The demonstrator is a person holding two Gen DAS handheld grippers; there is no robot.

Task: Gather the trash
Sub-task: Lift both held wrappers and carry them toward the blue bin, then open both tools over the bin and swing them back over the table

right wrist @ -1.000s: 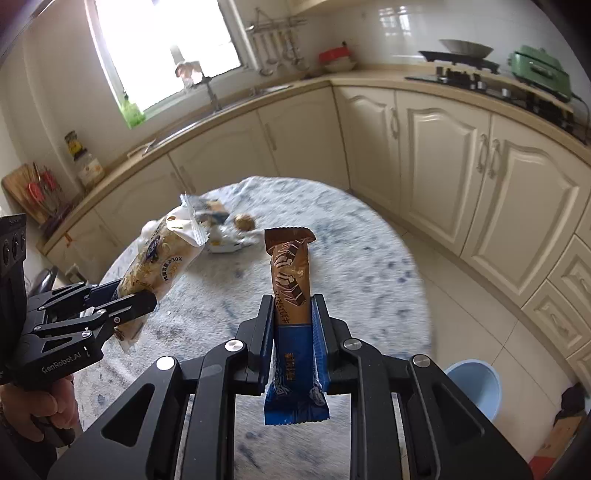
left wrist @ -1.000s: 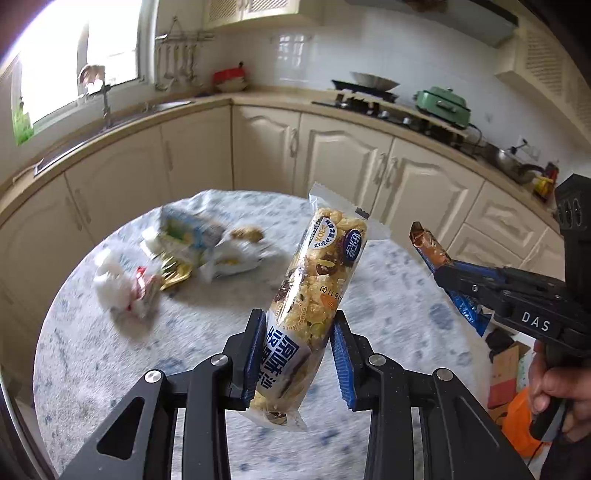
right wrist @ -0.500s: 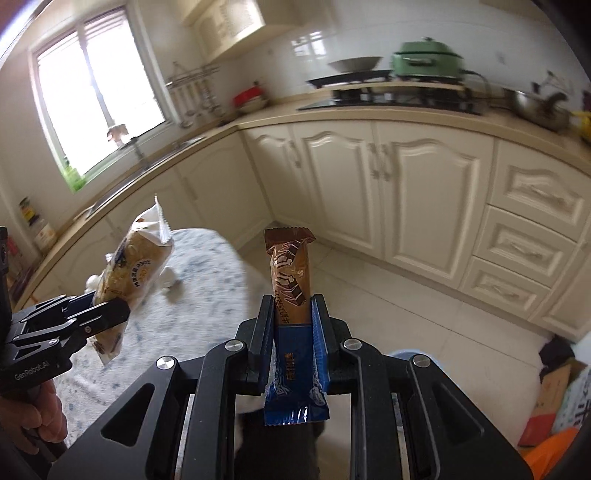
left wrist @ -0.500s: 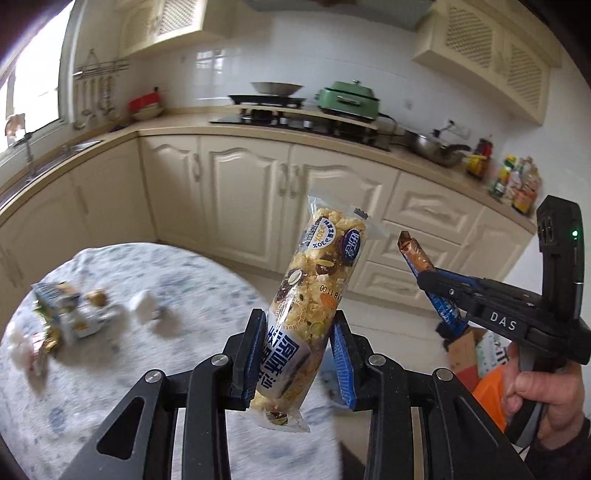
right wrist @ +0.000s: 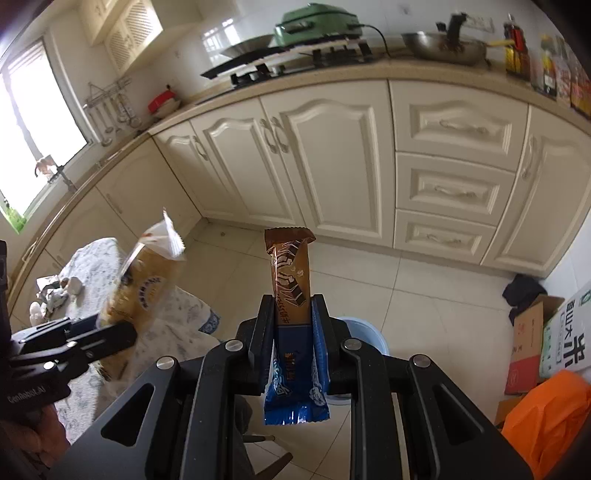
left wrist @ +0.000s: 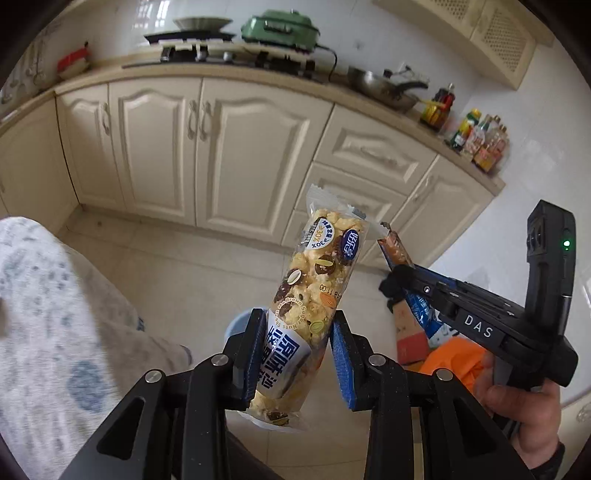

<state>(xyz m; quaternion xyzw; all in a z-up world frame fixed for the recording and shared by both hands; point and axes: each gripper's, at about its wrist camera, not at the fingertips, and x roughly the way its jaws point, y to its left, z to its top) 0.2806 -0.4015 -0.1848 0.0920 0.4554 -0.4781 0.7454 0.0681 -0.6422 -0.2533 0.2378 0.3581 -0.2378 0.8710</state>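
Two snack wrappers, one nut-bar wrapper pinched in the left hand-held gripper, one chocolate wrapper in the right hand-held gripper.

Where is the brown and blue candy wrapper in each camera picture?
Left wrist view: the brown and blue wrapper pokes up at right, pinched in the right gripper.
Right wrist view: the wrapper stands centre, between the fingers.
Shared landmark: the green cooker on the counter.

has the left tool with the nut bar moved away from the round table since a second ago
Yes. The left tool, shut on the nut bar, has swung off the table, now at the view's left edge, toward the blue bin.
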